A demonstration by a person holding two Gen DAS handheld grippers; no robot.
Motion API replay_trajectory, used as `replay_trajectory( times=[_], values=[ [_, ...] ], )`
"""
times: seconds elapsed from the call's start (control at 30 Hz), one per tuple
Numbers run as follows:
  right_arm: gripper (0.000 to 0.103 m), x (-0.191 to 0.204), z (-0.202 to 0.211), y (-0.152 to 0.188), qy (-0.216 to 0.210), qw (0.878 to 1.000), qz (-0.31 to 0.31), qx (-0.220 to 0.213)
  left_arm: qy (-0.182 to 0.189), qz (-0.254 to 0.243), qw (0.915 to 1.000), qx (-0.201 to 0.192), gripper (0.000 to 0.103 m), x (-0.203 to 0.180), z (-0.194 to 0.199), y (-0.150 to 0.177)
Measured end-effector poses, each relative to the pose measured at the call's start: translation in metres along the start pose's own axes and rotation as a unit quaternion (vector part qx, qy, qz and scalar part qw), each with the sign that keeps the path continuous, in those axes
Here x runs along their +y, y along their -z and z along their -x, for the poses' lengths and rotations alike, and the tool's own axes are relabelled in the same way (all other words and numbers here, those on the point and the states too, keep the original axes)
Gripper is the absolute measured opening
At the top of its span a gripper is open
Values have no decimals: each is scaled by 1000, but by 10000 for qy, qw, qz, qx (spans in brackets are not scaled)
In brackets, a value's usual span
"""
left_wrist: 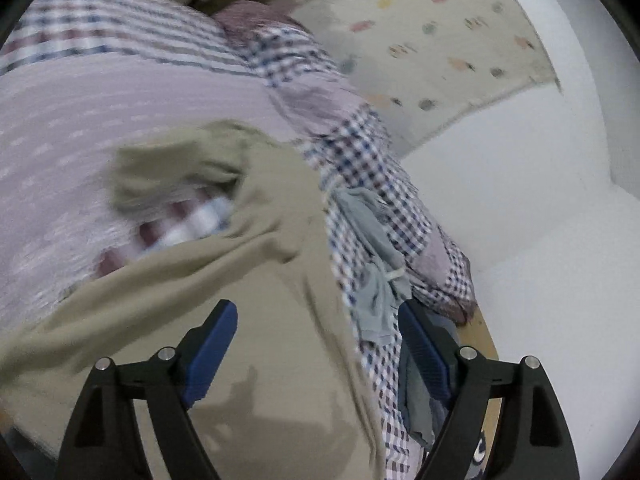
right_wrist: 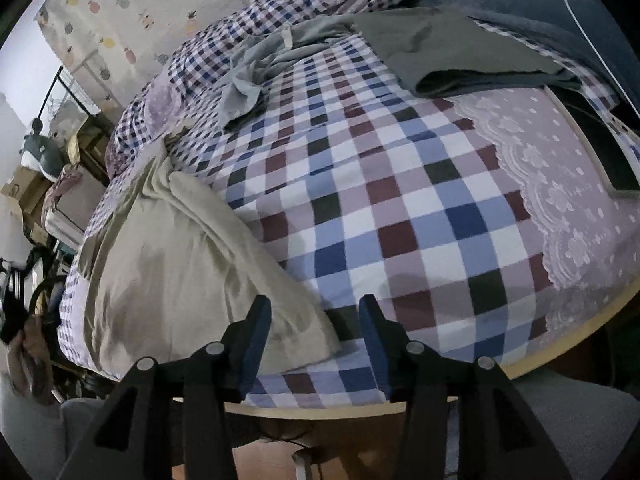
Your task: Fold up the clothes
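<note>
Beige cloth (left_wrist: 248, 280) is spread under the left gripper (left_wrist: 316, 356), whose blue pads are set wide apart with nothing pinched between them; the cloth is seen below and ahead of the jaws, blurred, with one rumpled end lying on the lilac sheet (left_wrist: 120, 92). This gripper is pointed shallowly downward across the bed. Just beside its right pad a crumpled grey garment (left_wrist: 376, 264) is draped over the checked quilt (left_wrist: 360, 148).

From the right wrist view, the right gripper (right_wrist: 314, 344) is tilted steeply down at the near edge of the bed. Its jaws are held about half open and nothing is gripped. The beige cloth (right_wrist: 168, 264) is heaped to the left of the jaws, its near corner reaching just in front of the left pad; whether it is touched cannot be told. Checked quilt (right_wrist: 380, 184) fills the space ahead. Further back the grey garment (right_wrist: 256, 68) is bunched, and a folded olive garment (right_wrist: 452, 52) is laid flat at the far right. A person's hand (right_wrist: 28, 356) is glimpsed at the left edge.
</note>
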State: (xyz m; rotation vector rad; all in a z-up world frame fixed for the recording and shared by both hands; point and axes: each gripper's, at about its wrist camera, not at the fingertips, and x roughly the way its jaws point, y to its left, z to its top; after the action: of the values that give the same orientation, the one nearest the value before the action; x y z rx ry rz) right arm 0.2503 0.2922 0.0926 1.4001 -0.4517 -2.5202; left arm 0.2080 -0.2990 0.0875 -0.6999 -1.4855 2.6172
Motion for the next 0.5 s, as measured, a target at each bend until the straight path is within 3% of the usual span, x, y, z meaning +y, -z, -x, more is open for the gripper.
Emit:
replay_trajectory(
  times=[0.17,0.33,0.5],
  values=[
    [49,9,-7,-10,177,9997,152,101,109,-287,9994,-132,86,-13,-48,-33],
    [49,30,-14,-38,222,9990,387,93,92,169,9996,-193,86,12,-88,-56],
    [49,99,-33,-91,-152,9939,1086,117,-155,428,9938,-1012,86,33,-63,-62]
  ],
)
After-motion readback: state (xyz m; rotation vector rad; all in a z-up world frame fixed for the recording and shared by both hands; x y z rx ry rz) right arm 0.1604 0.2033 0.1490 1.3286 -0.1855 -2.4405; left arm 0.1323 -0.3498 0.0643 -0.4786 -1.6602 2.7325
